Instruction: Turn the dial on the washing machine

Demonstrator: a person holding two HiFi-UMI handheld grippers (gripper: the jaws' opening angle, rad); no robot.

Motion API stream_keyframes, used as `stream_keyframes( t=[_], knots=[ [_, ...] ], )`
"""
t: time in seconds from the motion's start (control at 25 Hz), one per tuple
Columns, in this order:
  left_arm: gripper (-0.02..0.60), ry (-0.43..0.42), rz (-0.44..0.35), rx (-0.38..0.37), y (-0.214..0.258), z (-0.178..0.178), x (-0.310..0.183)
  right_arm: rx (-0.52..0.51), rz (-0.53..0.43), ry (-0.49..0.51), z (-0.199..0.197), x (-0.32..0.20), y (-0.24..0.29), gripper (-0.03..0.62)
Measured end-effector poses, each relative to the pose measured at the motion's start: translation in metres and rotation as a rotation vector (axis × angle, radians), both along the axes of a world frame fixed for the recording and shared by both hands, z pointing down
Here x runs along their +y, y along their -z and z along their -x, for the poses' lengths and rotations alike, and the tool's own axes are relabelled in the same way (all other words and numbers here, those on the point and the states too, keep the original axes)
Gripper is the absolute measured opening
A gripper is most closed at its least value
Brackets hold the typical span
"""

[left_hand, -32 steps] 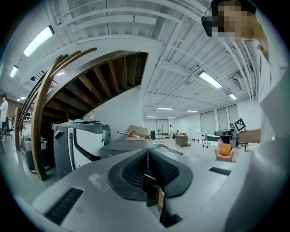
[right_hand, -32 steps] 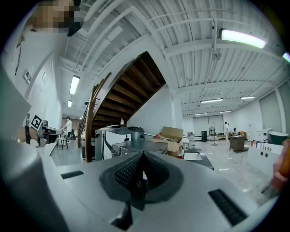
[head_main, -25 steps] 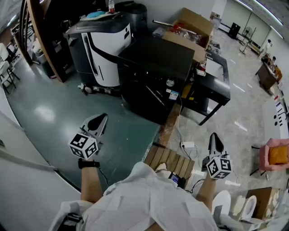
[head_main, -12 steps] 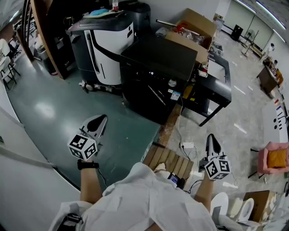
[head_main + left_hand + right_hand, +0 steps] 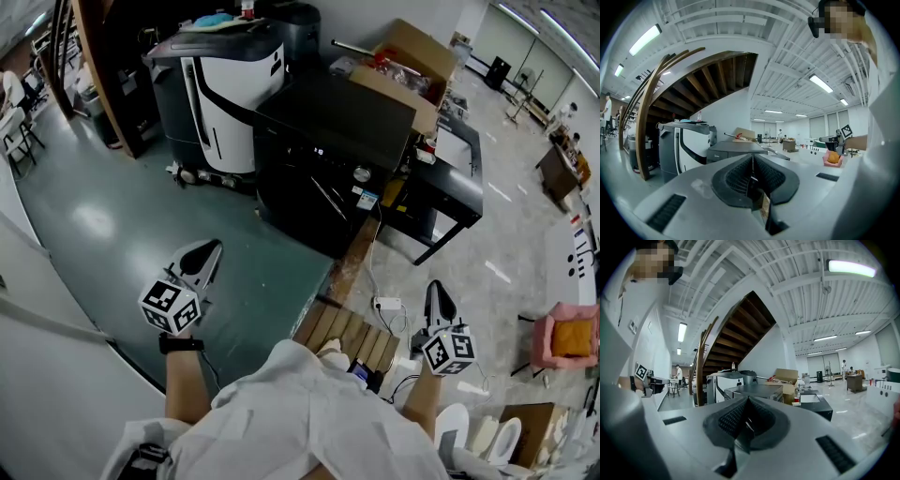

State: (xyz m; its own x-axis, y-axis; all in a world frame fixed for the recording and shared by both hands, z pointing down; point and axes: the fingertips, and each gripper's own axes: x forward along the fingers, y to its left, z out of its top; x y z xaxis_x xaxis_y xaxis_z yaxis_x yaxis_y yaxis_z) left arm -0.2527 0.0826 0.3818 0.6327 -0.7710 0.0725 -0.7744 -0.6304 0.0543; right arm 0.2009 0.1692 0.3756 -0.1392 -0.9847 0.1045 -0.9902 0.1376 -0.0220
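Left gripper (image 5: 212, 247) — grey two-jaw hand tool, carried low at the left above the glossy green floor (image 5: 103, 225). Jaws clenched flat together, ribbed pads meeting along one seam, nothing between them. Tips aimed forward toward the machines, touching nothing.

Right gripper (image 5: 436, 285) — matching grey tool, carried low at the right above the pale tiled floor (image 5: 511, 248). Jaws likewise pressed together, empty.

White coat (image 5: 309, 412) of the person, filling the bottom of the head view between the two tools; black wristband (image 5: 180, 342) on the left wrist.

Slatted wooden pallet (image 5: 349, 330), just ahead of the person, between the grippers. White power strip (image 5: 388, 302) with trailing cable, on the floor just beyond it.

Black box-shaped washing machine (image 5: 328, 117), ahead of both grippers and well apart from each, standing where green floor meets pale tile. Small round silver dial (image 5: 363, 173) on the front control strip, near the right corner, untouched.

Large white-and-dark-grey wheeled machine (image 5: 220, 84), just beside the washer on its left.

Open brown cardboard box (image 5: 403, 56), behind the washer's far right corner; red items inside.

Low black metal table (image 5: 455, 183), just right of the washer.

Pink armchair (image 5: 562, 361) with an orange cushion, at the far right edge.

Curved dark wooden staircase (image 5: 740, 341), rising behind the machines.
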Motion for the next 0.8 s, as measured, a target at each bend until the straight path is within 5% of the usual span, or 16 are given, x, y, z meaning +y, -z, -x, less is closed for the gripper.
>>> stream_keyframes(
  t=[0.36,0.8],
  knots=[
    [0.017,-0.016,0.031,-0.003,-0.017,-0.023,-0.018,-0.020,0.046,0.011,-0.011,-0.021,-0.023,0.002],
    [0.017,-0.047,0.096,-0.056,-0.028,-0.087,-0.121,-0.043,0.093,0.065,-0.047,-0.143,-0.047,0.002]
  ],
)
